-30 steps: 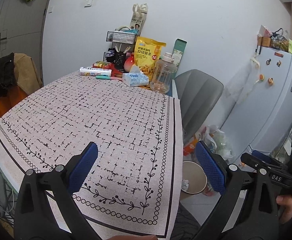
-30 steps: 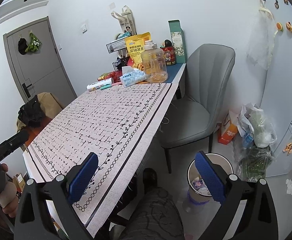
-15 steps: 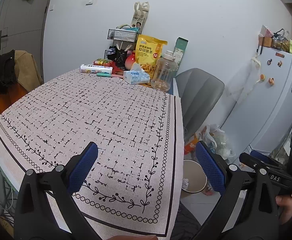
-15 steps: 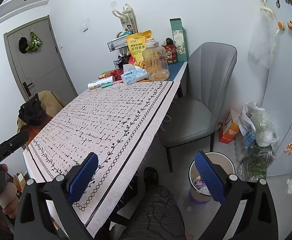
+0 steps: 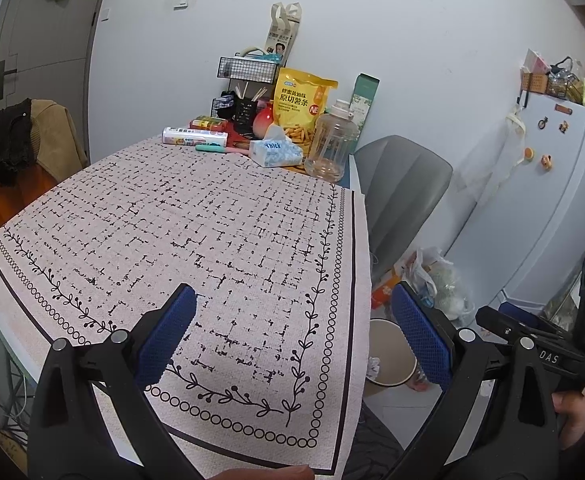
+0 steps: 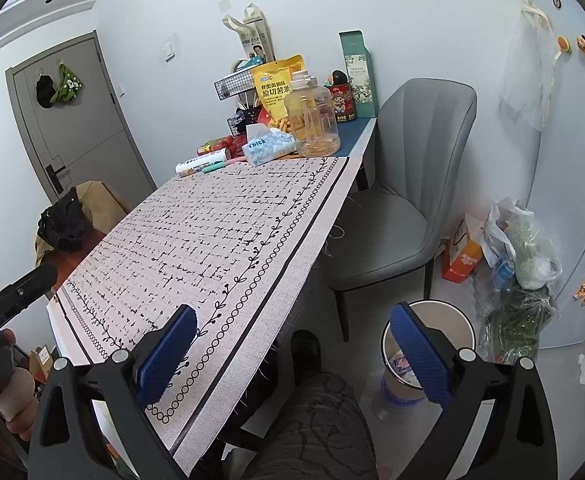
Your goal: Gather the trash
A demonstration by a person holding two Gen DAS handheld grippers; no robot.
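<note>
My left gripper (image 5: 292,328) is open and empty, held above the near end of the table's patterned cloth (image 5: 196,224). My right gripper (image 6: 292,348) is open and empty, over the table's right edge and the floor. A round trash bin (image 6: 458,320) with wrappers inside stands on the floor right of the table; it also shows in the left wrist view (image 5: 388,356). No loose trash shows on the cloth (image 6: 196,236).
At the table's far end stand a clear jug (image 5: 330,146), a tissue pack (image 5: 276,152), a yellow snack bag (image 5: 300,100) and a wire rack (image 5: 248,70). A grey chair (image 6: 404,184), plastic bags (image 6: 520,248) and a fridge (image 5: 552,200) stand to the right.
Both views have shifted slightly, with the table's far items a little nearer in frame. Both grippers stay open and empty.
</note>
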